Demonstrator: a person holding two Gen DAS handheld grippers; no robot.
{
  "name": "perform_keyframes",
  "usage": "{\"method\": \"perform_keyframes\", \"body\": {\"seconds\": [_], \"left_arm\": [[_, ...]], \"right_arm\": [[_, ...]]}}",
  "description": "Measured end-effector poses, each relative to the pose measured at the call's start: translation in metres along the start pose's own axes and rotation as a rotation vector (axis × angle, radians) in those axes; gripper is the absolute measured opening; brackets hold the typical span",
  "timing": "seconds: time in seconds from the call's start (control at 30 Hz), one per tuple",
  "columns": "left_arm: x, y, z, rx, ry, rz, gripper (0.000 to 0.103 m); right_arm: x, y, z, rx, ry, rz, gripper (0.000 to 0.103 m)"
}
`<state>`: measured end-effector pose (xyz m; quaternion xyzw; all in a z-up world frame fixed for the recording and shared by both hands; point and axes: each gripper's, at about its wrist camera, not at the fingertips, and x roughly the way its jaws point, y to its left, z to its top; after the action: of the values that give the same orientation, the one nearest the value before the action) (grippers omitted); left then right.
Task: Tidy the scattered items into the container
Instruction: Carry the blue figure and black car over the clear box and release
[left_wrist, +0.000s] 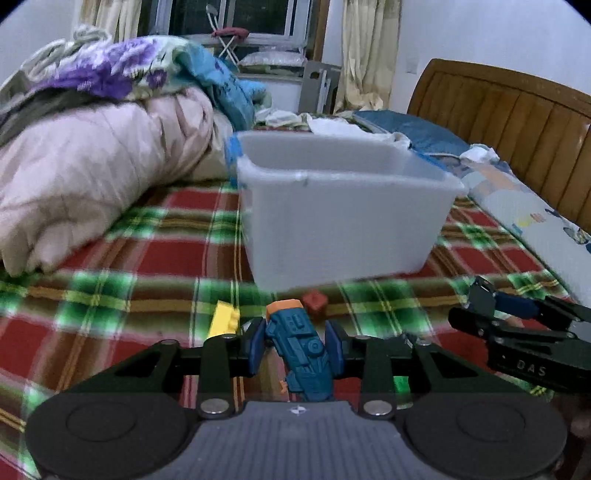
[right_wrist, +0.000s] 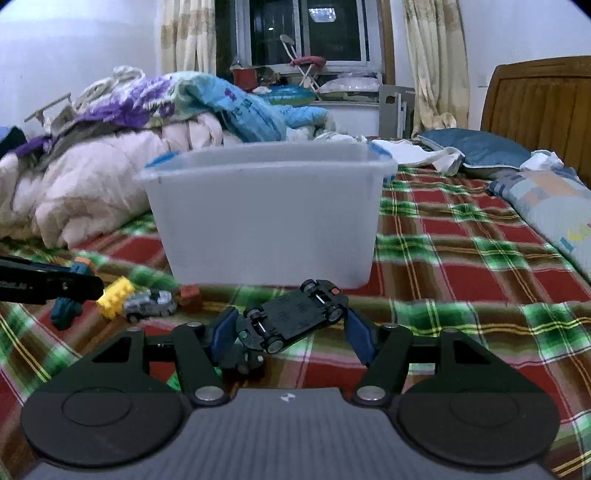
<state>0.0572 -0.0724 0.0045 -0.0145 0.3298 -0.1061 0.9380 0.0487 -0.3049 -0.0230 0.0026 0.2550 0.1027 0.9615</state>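
Black linkages, blue-padded fingers (left_wrist: 258, 341), silver screws.

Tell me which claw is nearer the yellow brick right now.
Left. The left claw, gripping the blue toy, sits right beside the yellow brick. The right claw, around the upside-down black car, is farther off to the brick's right.

red and green plaid bedspread (right_wrist: 461, 258), wooden headboard (right_wrist: 543, 99) at right. dark window (right_wrist: 306, 33) behind, pale curtains (right_wrist: 428, 66) either side.
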Motion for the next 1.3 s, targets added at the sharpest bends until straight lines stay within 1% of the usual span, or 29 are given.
{"method": "perform_keyframes", "body": {"seconds": [0.13, 0.27, 0.43, 0.67, 0.83, 1.0, 1.1, 1.2, 1.27, 1.3], "left_arm": [[-0.003, -0.004, 0.022, 0.014, -0.022, -0.003, 0.039], [-0.009, -0.009, 0.046, 0.031, -0.062, -0.006, 0.039], [-0.009, -0.014, 0.082, 0.041, -0.103, -0.007, 0.039], [0.011, -0.014, 0.124, 0.037, -0.119, 0.016, 0.039], [0.032, -0.013, 0.146, 0.034, -0.104, 0.028, 0.039], [0.053, -0.010, 0.156, 0.043, -0.093, 0.052, 0.039], [0.065, -0.005, 0.157, 0.036, -0.074, 0.055, 0.039], [0.076, -0.004, 0.156, 0.050, -0.054, 0.064, 0.039], [0.083, -0.006, 0.154, 0.065, -0.039, 0.075, 0.044], [0.086, -0.006, 0.154, 0.074, -0.029, 0.079, 0.054]], "right_arm": [[-0.008, 0.001, 0.022, -0.010, -0.023, 0.000, 0.066], [-0.017, 0.002, 0.049, -0.044, -0.058, -0.003, 0.066], [-0.015, 0.000, 0.086, -0.067, -0.088, -0.002, 0.066], [0.007, -0.002, 0.125, -0.095, -0.102, -0.017, 0.066], [0.035, -0.010, 0.149, -0.056, -0.076, -0.024, 0.066], [0.064, -0.011, 0.157, -0.077, -0.039, -0.046, 0.066], [0.075, -0.012, 0.158, -0.084, -0.016, -0.046, 0.066], [0.085, -0.011, 0.155, -0.096, 0.006, -0.047, 0.066], [0.091, -0.010, 0.151, -0.103, 0.023, -0.046, 0.067], [0.093, -0.010, 0.150, -0.110, 0.030, -0.047, 0.072]]}}
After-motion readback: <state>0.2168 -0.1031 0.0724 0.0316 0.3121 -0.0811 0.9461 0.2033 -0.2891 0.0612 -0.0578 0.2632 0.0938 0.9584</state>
